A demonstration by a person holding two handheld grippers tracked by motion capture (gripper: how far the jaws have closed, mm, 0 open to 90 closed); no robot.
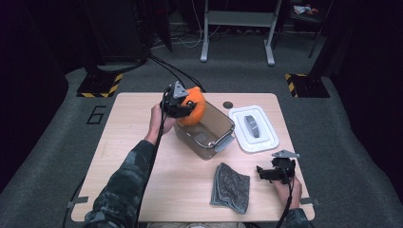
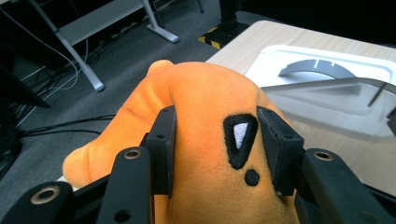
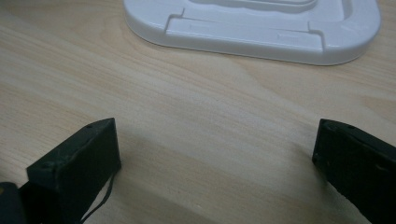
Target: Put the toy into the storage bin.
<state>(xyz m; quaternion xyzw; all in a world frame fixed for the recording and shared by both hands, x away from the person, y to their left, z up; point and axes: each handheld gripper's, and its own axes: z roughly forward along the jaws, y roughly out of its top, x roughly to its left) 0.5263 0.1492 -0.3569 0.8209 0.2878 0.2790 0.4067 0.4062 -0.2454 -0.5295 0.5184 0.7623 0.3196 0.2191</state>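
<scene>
Now orange plush toy clamped btwn left hand-held gripper jaws.

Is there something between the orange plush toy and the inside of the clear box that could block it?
Nothing visible blocks it. The left gripper holds the orange plush toy at the far corner of the clear box, which is open on top. Its white lid lies apart on the table, and the grey cloth lies nearer the person.
</scene>
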